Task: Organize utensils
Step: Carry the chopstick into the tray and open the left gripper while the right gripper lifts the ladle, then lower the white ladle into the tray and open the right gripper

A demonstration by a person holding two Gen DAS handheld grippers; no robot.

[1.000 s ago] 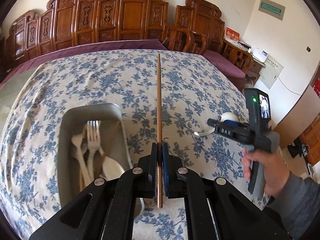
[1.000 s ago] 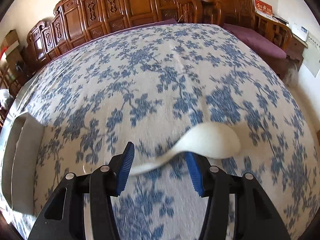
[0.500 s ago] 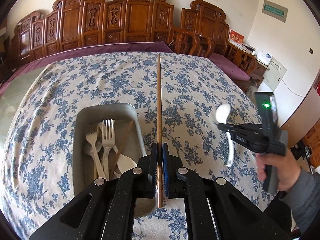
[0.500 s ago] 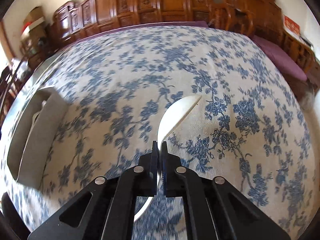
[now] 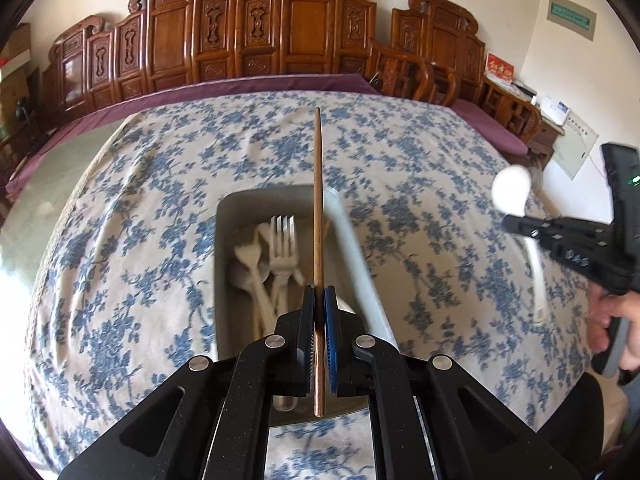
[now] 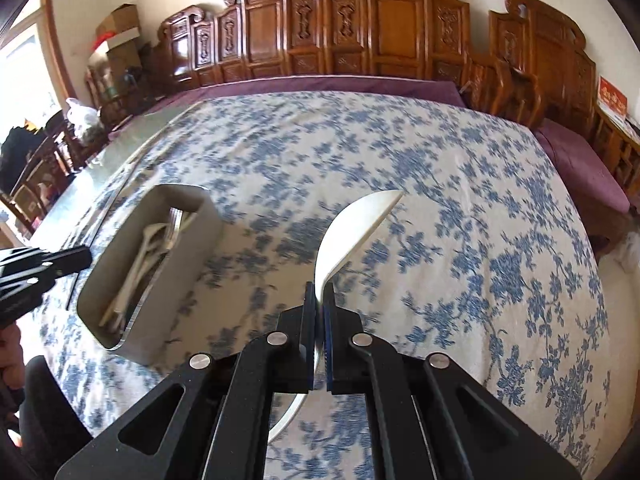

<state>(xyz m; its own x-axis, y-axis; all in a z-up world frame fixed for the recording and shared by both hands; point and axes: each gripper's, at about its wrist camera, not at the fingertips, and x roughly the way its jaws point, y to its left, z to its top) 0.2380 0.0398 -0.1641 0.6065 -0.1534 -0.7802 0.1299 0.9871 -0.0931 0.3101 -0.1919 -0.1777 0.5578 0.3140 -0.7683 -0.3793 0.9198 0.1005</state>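
My left gripper point(image 5: 319, 300) is shut on a brown wooden chopstick point(image 5: 318, 200) that points forward, above the right side of a grey bin point(image 5: 224, 248). The bin holds a metal fork point(image 5: 283, 240) and several white plastic utensils point(image 5: 250, 268). My right gripper point(image 6: 319, 296) is shut on a white spoon point(image 6: 352, 232), held above the cloth, right of the bin point(image 6: 200, 216). In the left wrist view the right gripper point(image 5: 516, 224) shows at the right edge with the spoon point(image 5: 512, 192) upright. The left gripper's tip point(image 6: 80, 258) shows at the left edge of the right wrist view.
The table carries a blue-flowered white cloth point(image 5: 400, 152). Carved wooden chairs point(image 5: 280, 32) with purple cushions stand along the far side and right side. A glass-topped table edge point(image 6: 80, 184) lies to the left, with boxes and bags beyond.
My right gripper closed on the white spoon and lifted it off the cloth. My left gripper carried the chopstick leftward, over the bin's right side.
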